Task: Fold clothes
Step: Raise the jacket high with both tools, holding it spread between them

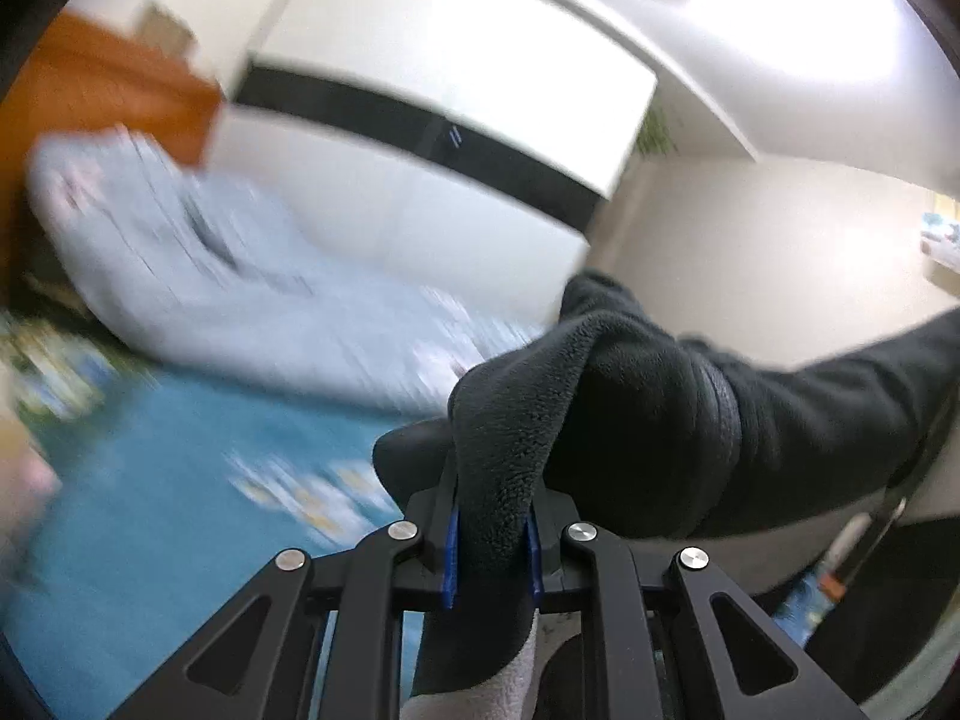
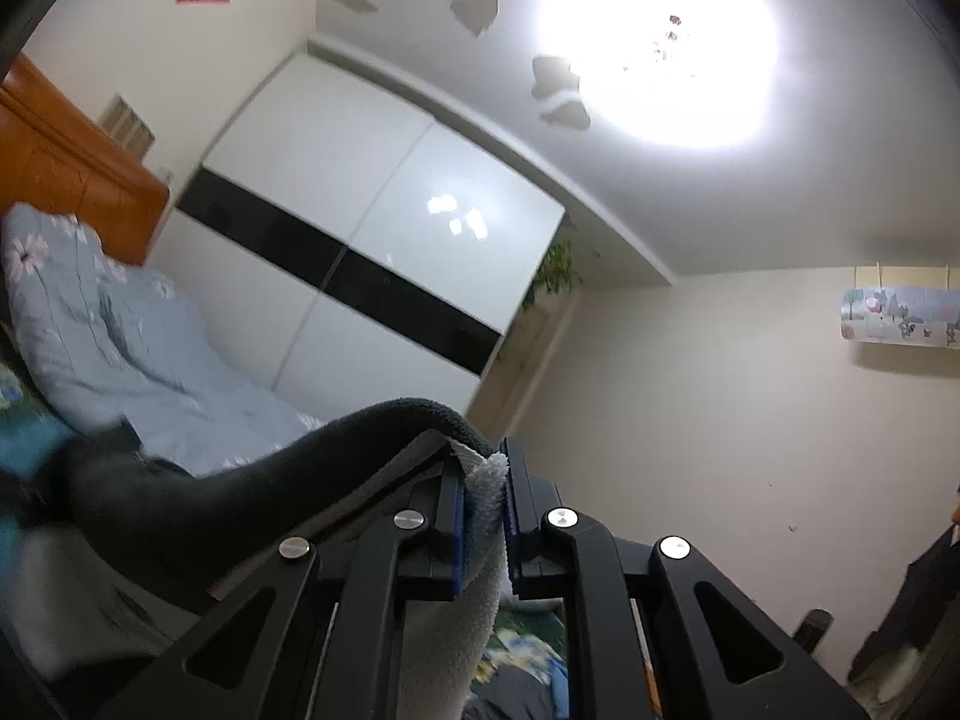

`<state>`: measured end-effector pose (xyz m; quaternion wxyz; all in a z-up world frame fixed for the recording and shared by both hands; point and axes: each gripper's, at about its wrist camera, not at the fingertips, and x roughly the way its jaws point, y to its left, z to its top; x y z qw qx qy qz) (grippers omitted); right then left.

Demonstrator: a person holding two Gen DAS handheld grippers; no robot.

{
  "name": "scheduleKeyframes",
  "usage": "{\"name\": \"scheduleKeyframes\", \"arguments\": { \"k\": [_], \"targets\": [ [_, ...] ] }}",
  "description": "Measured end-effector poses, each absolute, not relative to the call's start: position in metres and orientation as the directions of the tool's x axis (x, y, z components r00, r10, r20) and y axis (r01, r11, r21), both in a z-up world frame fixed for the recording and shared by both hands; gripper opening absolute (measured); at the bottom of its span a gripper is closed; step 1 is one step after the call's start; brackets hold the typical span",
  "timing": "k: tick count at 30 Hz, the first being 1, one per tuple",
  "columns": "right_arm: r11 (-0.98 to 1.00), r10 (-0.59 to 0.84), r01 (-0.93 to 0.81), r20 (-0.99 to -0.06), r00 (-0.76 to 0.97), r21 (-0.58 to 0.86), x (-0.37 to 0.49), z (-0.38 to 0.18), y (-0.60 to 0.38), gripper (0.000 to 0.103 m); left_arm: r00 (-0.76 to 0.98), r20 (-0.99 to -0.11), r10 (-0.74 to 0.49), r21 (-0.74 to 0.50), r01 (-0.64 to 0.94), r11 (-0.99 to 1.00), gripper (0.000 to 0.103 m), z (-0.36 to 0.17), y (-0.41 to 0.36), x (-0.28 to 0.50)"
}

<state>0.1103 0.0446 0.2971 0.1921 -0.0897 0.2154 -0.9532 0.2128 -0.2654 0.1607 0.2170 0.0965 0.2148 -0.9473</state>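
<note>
The left gripper [image 1: 492, 546] is pinching a fold of the dark grey fleece garment [image 1: 630, 420] between its blue pads [image 1: 451, 558], its jaws closed down to the thickness of the cloth. From there the fleece is rising toward 12 o'clock and stretching off toward 3 o'clock, held up in the air above the blue bedsheet [image 1: 180, 480]. A white fleecy lining is showing at 6 o'clock under the jaws. The left view is blurring, with a pale blue floral quilt [image 1: 180, 252] lying at 10 o'clock.

The right gripper [image 2: 483, 510] is clamping the garment's edge [image 2: 486, 486], where the white lining is bunching between the narrowly set pads; the dark outer side [image 2: 240, 498] is draping away toward 9 o'clock. A white wardrobe with a black band [image 2: 372, 252] is standing at 11 o'clock, beside an orange wooden headboard [image 2: 72, 168].
</note>
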Motion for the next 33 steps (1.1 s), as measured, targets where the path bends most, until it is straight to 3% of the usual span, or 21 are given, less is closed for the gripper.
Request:
{"name": "scheduleKeyframes", "arguments": {
  "k": [8,13,17,21,25,33],
  "targets": [
    [-0.808,-0.538,0.484,0.085,-0.839,-0.336,0.122,0.281,0.028,0.011,-0.809,-0.174,-0.561,-0.19,0.587,-0.787,0.017,0.221,-0.258,0.299],
    [-0.78,-0.592,0.536,0.107,-0.798,-0.323,0.136,0.283,0.032,0.011,-0.809,-0.118,-0.576,-0.203,0.587,-0.783,0.017,0.236,-0.255,0.326],
    [-0.792,-0.591,0.518,0.192,-0.784,-0.323,0.148,0.296,0.043,0.011,-0.826,-0.086,-0.557,-0.22,0.561,-0.798,0.018,0.245,-0.26,0.33],
    [-0.82,-0.551,0.468,0.236,-0.8,-0.329,0.141,0.3,0.039,0.012,-0.833,-0.123,-0.539,-0.21,0.553,-0.807,0.018,0.239,-0.268,0.312],
    [-0.808,-0.541,0.477,0.115,-0.833,-0.346,0.106,0.279,0.01,0.012,-0.817,-0.247,-0.52,-0.206,0.569,-0.796,0.018,0.201,-0.294,0.27],
    [-0.772,-0.496,0.563,-0.275,-0.824,-0.294,-0.002,0.181,-0.053,0.012,-0.746,-0.487,-0.454,-0.236,0.613,-0.754,0.018,0.095,-0.345,0.193]
  ]
}}
